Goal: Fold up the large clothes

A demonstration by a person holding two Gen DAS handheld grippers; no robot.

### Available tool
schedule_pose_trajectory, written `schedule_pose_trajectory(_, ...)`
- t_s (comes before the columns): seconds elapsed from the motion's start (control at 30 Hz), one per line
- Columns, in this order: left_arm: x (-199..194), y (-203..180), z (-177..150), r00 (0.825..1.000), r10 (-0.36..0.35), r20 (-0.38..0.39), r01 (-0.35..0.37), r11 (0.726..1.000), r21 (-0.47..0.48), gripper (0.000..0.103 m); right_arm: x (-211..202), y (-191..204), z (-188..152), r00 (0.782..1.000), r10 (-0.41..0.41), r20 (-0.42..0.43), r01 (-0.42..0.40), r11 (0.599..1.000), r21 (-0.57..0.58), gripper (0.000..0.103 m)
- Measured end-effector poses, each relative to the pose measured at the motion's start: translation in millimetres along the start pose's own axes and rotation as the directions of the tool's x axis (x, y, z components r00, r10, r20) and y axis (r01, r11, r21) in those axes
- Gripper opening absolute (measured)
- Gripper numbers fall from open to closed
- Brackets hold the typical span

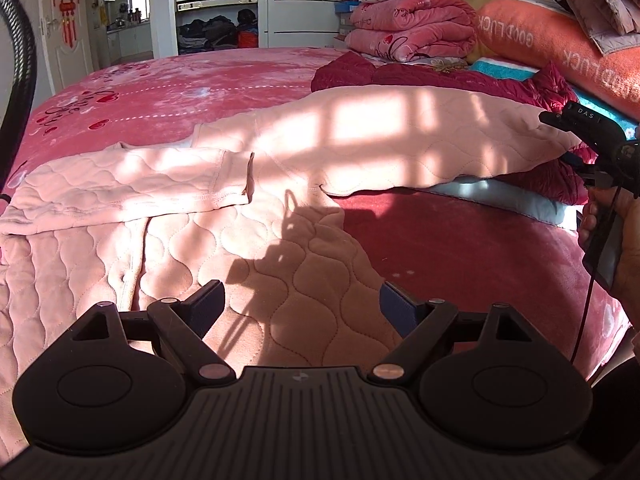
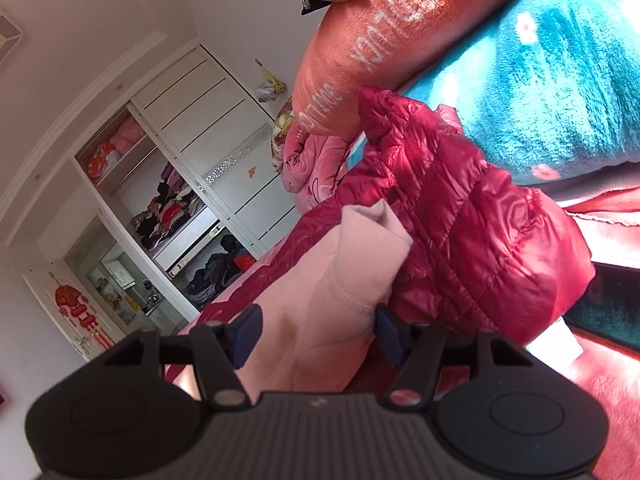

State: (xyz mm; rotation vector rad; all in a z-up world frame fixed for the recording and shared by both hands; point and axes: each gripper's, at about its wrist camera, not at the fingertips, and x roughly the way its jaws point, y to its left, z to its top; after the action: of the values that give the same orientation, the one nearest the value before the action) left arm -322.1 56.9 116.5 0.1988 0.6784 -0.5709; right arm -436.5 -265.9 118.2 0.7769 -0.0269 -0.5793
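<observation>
The pink quilted top (image 1: 224,208) lies spread on the bed (image 1: 168,80), one sleeve already folded across the body at the left and the other sleeve (image 1: 420,140) stretched out to the right and lifted off the bedding. The step in hand looks like the sleeve fold: the right gripper (image 2: 318,334) has the cuff (image 2: 360,248) between its fingers, which stand fairly wide on either side of the cloth, so I cannot tell whether they grasp it or merely straddle it. The left gripper (image 1: 302,304) is released, jaws spread, hovering low over the hem end of the top with nothing between them.

Next, the sleeve would need carrying back across the chest to lie over the first one, which calls for a firm pinch on the cuff and probably the left tool pressing the body flat.

The left view gives the whole garment, the lifted sleeve and the right gripper (image 1: 588,132) out at its far end. Only the right view shows the cuff up close, and how it sits just beside the red puffer jacket (image 2: 480,240), which could snag on the way
</observation>
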Motion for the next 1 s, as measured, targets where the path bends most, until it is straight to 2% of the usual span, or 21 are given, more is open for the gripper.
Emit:
schedule_pose_trajectory(0.1,4,11,1,1.0,0.006,0.007,-0.005,0.999,-0.034,0.103,8,-2,-1,1.0,-0.011,-0.005,0.011,1.0,0.019,0.059)
schedule_pose_trajectory(0.27,9,42,5,0.998,0.038,0.047,-0.033,0.994,-0.103,0.103,15,-3,-2,1.0,-0.002,-0.003,0.002,0.999,0.051,0.045)
schedule_pose_trajectory(0.33,11,59,7,0.996,0.053,0.067,-0.043,0.989,-0.143,0.103,15,-4,-2,1.0,0.004,-0.004,-0.004,0.998,0.068,0.034)
schedule_pose_trajectory(0.47,15,95,10,0.99,0.09,0.11,-0.063,0.972,-0.227,0.103,13,-7,2,1.0,0.021,-0.007,-0.02,0.991,0.13,0.019)
schedule_pose_trajectory(0.57,17,122,14,0.98,0.126,0.154,-0.078,0.956,-0.284,0.103,7,2,7,1.0,0.015,-0.005,-0.014,0.993,0.113,0.01)
schedule_pose_trajectory(0.77,15,172,29,0.949,0.197,0.248,-0.097,0.926,-0.364,0.103,-7,66,16,0.999,0.037,0.027,-0.034,0.994,-0.101,0.007)
schedule_pose_trajectory(0.9,14,205,39,0.915,0.251,0.315,-0.106,0.905,-0.412,0.103,-7,125,18,0.993,0.12,0.02,-0.113,0.973,-0.203,0.007)
schedule_pose_trajectory(1.0,13,228,42,0.894,0.292,0.341,-0.104,0.874,-0.475,0.103,-2,177,19,0.977,0.211,-0.013,-0.207,0.94,-0.27,0.007)
